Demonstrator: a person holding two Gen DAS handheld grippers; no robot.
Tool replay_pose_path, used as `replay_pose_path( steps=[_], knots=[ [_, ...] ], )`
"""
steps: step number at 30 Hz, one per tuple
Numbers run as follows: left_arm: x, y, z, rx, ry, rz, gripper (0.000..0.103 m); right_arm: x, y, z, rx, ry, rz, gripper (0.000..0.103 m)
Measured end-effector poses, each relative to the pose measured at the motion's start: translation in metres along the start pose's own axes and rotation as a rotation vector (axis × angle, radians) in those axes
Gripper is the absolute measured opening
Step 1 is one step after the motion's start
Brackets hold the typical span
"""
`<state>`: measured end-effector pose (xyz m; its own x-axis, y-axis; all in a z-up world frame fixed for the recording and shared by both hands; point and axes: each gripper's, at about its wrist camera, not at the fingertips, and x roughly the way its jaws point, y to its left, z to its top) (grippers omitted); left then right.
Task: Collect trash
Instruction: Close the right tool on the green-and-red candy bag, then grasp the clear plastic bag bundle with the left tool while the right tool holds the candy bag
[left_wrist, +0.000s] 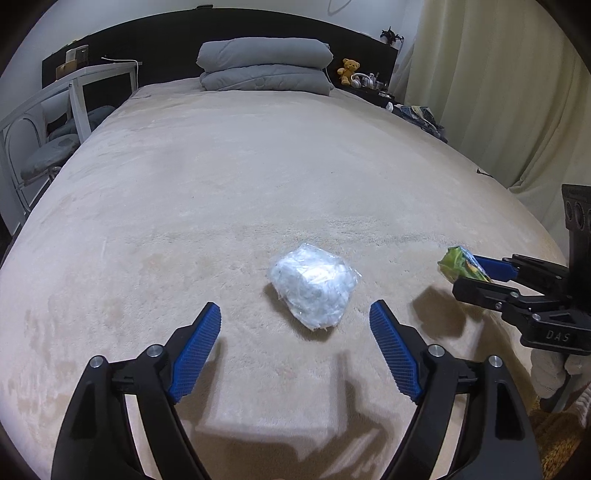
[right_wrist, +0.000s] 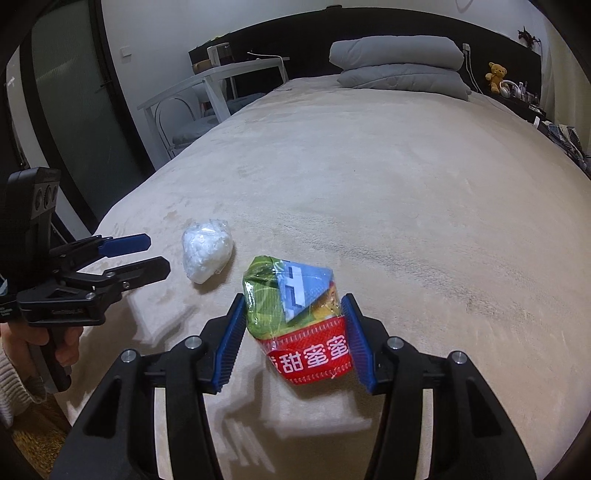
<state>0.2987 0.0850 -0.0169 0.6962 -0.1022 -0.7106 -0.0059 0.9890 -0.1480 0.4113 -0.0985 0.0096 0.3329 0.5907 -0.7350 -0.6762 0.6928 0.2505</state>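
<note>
A crumpled clear plastic wad with white stuff inside (left_wrist: 314, 287) lies on the beige bed cover (left_wrist: 258, 177). My left gripper (left_wrist: 295, 315) is open, its blue pads to either side of the wad and just short of it. In the right wrist view the wad (right_wrist: 207, 254) lies ahead to the left, with the left gripper (right_wrist: 157, 254) beside it. My right gripper (right_wrist: 293, 308) is shut on a colourful snack packet (right_wrist: 299, 317), green, blue and red with white characters, held above the bed. The packet also shows in the left wrist view (left_wrist: 461, 264).
Folded grey bedding (left_wrist: 264, 64) lies at the head of the bed against a black headboard. A white desk and chair (left_wrist: 55, 122) stand at the left. A shelf with a teddy bear (left_wrist: 349, 70) and clutter runs along the right, by curtains (left_wrist: 498, 92).
</note>
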Motion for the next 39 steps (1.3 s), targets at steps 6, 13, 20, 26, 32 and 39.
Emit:
replay_pose_path(
  steps=[6, 13, 20, 26, 32, 39],
  knots=[
    [0.025, -0.011, 0.008, 0.039, 0.006, 0.016, 0.088, -0.01, -0.008, -0.002, 0.008, -0.011, 0.013, 0.053],
    [0.041, -0.011, 0.015, 0.041, 0.014, 0.014, 0.08, -0.013, -0.015, -0.005, 0.019, -0.015, 0.011, 0.053],
    [0.038, -0.011, 0.016, 0.037, 0.023, 0.017, 0.055, -0.015, -0.015, -0.006, 0.005, -0.01, 0.01, 0.053],
    [0.023, -0.016, 0.012, 0.043, 0.008, 0.022, 0.055, -0.021, -0.014, -0.004, 0.007, -0.02, 0.01, 0.053],
    [-0.006, -0.024, 0.006, 0.039, -0.023, 0.007, 0.054, -0.031, -0.01, -0.007, 0.003, -0.037, -0.003, 0.053],
    [-0.045, -0.04, -0.005, 0.041, -0.08, -0.011, 0.054, -0.056, -0.004, -0.016, 0.03, -0.071, -0.009, 0.053]
  ],
)
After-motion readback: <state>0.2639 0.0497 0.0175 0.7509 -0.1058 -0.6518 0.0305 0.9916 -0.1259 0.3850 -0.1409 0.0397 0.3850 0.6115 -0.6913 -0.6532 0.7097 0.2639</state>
